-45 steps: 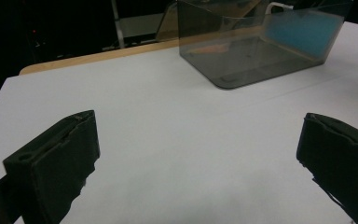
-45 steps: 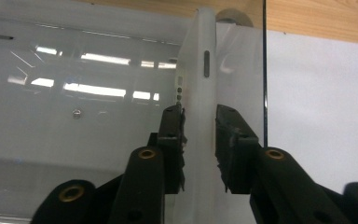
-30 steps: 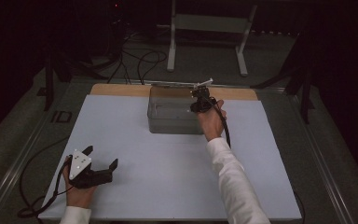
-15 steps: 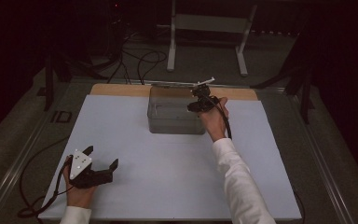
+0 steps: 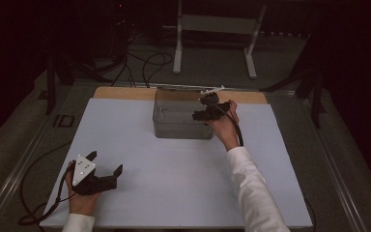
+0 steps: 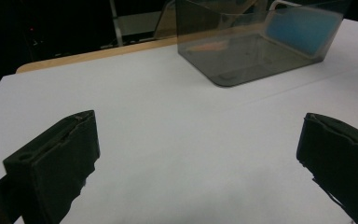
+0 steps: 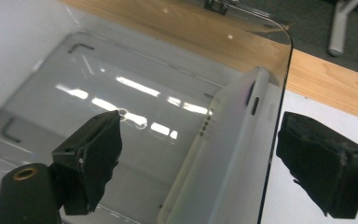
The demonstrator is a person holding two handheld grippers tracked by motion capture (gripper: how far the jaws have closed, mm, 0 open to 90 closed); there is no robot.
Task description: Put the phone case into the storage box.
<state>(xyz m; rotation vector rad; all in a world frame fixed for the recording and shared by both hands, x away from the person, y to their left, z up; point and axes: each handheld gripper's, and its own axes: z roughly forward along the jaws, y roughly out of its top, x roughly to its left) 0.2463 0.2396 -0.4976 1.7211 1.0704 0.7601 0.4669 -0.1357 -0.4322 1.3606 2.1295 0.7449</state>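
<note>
A clear grey plastic box [image 5: 181,118] stands at the far middle of the white table top. Inside it a pale phone case [image 7: 219,154] leans upright against the right wall; in the left gripper view the case [image 6: 298,28] looks blue through the wall. My right gripper [image 5: 204,107] hangs over the box's right edge. Its jaws have just been opening, and the right gripper [image 7: 200,158] now stands open with the case and the box wall between the pads, untouched. At the near left, my left gripper [image 5: 106,162] rests open on the table, nothing between its fingers [image 6: 56,158].
A wooden strip [image 5: 121,93] runs along the table's far edge behind the box. Beyond it a metal stand [image 5: 212,24] and cables [image 5: 145,60] sit on the dark floor. White table surface [image 5: 174,183] stretches between the two hands.
The right hand has shifted very slightly at the box's right edge. The left hand and its gripper have kept still.
</note>
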